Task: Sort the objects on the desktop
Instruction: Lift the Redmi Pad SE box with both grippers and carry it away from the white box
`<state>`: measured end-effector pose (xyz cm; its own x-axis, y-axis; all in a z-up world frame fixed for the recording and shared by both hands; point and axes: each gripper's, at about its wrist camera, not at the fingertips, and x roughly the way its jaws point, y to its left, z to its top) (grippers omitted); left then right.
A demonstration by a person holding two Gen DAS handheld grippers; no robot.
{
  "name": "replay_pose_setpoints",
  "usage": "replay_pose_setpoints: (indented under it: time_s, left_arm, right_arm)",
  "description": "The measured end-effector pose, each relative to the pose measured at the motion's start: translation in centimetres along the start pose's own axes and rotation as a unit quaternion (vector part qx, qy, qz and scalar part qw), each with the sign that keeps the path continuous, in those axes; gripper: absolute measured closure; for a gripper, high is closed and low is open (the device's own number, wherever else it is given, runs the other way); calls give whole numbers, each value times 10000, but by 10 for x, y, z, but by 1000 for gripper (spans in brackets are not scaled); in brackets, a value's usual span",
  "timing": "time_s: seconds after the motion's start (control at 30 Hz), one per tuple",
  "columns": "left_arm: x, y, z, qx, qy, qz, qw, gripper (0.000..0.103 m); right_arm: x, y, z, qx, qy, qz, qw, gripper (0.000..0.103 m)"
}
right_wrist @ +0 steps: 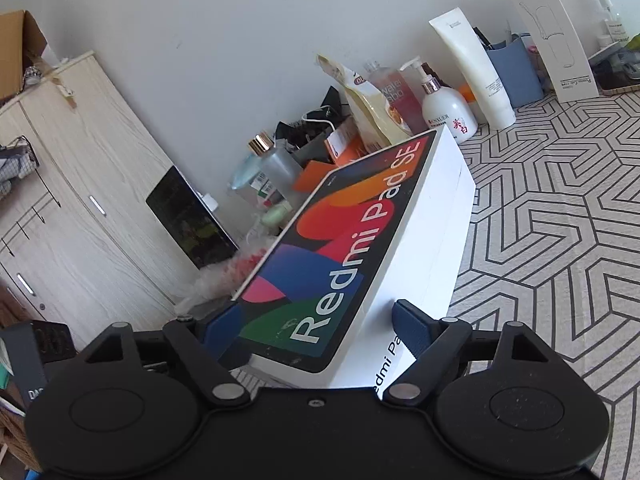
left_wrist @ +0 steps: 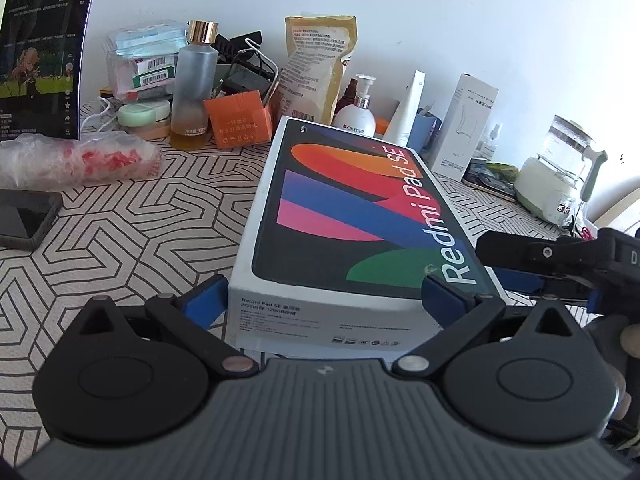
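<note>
Now, by item:

Box (left_wrist: 352,216): middle of the table (left_wrist: 140,220), long axis running away toward the wall, printed lid up, near short end between both tools.
Box height: patterned cloth visible under the near edge in both views, so likely raised at that end; far end hidden, resting or not cannot be told.
Left gripper (left_wrist: 324,294): spread nearly to full width, one pad just beside the left long wall, the other over the near right corner; seemingly clamped across the short end.
Reason for that hold: widest span the fingers allow, taken at the end to keep the lid level.
Right gripper (right_wrist: 316,320): rolled to one side, fingers wide apart, one pad over the lid corner, the other in front of the white side wall; actual pinching not to be told.
Reason for two tools: large, flat, probably too awkward for one grip; second hold likely meant to stop swinging.
Wall row: bottle (left_wrist: 194,92), pouch (left_wrist: 316,64), pump bottle (left_wrist: 360,116), all upright and crowded, little room left for something this size.
Left side: tablet (left_wrist: 44,56) propped up, bag (left_wrist: 68,160) and phone (left_wrist: 24,216) lying near it.
Stage: equally fitting a box just taken up and one being set down.
</note>
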<state>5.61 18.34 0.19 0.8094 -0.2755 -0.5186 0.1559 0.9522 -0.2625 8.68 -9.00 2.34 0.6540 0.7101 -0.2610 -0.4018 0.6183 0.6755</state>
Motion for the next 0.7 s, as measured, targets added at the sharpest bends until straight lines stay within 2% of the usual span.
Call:
replay_pose_setpoints:
  time_s: [0.13,0.3,0.7]
  left_arm:
    - [3,2,4,-62,42,-94,9999,0]
    - [11,3,9,-99,125,-67,9999,0]
    - [17,-3,11,56,129,68,9999,0]
  right_arm:
    - [5,-3,2,7,56,-150,9999,18]
    - [9,-13,4,314,85,-109,9994,18]
    - [8,-9,3,175,50,-229,9996,18]
